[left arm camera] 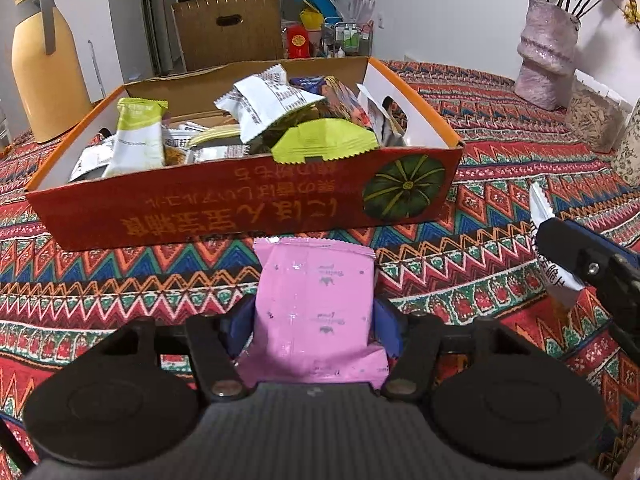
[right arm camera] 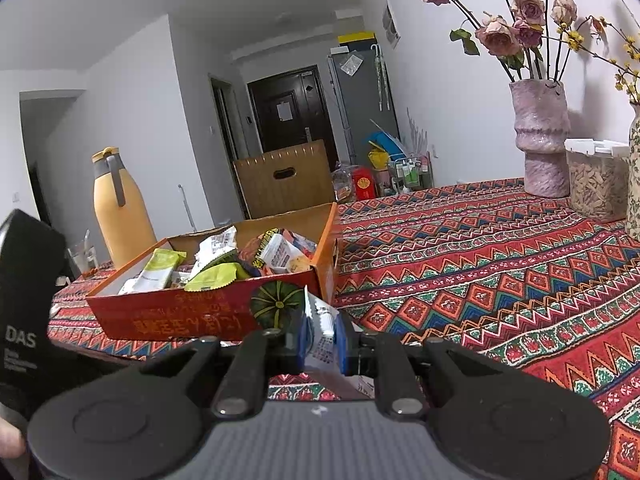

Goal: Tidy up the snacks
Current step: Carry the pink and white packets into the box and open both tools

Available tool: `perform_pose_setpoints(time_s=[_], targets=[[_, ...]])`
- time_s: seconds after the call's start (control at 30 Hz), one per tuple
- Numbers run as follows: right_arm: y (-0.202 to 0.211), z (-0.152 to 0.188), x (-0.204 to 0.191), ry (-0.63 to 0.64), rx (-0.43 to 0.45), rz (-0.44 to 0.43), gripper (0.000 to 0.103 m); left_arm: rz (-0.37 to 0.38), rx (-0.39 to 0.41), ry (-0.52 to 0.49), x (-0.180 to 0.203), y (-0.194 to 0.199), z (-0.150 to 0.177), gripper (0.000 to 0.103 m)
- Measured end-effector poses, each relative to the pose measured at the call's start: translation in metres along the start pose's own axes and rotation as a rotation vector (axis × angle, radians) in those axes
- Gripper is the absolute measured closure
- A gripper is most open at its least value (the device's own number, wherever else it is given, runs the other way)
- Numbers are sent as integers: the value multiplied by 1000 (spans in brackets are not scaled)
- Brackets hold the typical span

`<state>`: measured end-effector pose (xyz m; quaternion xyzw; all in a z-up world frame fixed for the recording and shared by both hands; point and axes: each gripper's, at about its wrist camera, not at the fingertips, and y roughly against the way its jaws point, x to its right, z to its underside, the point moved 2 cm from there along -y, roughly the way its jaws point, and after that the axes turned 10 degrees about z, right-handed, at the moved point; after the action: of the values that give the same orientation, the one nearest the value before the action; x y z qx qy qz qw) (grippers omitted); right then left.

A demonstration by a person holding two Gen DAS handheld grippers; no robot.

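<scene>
A red cardboard box (left arm camera: 240, 204) with a pumpkin picture holds several snack packets, green and white ones among them. In front of it a pink snack packet (left arm camera: 316, 280) lies on the patterned tablecloth, and my left gripper (left arm camera: 314, 312) is shut on it, its blue pads against the packet's two sides. My right gripper (right arm camera: 322, 332) is shut on a small white packet (right arm camera: 320, 320), held upright just right of the box's (right arm camera: 172, 316) near corner. In the left wrist view that white packet (left arm camera: 540, 204) pokes up from the right gripper at the right edge.
A yellow jug (left arm camera: 44, 72) stands behind the box on the left. A pink vase (left arm camera: 548, 48) with flowers and a clear container of seeds (left arm camera: 592, 116) stand at the back right. A brown cardboard box (right arm camera: 284, 176) stands beyond the table.
</scene>
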<state>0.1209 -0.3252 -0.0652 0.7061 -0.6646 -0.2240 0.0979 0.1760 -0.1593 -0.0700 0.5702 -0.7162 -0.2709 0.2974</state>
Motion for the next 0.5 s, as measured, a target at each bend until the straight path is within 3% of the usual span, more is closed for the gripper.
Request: perform_pose_setpoints(time_s=[0.5], targets=[[24,-13,-22,64,49,15,88,32,112,-18,-13,54,-1,40]])
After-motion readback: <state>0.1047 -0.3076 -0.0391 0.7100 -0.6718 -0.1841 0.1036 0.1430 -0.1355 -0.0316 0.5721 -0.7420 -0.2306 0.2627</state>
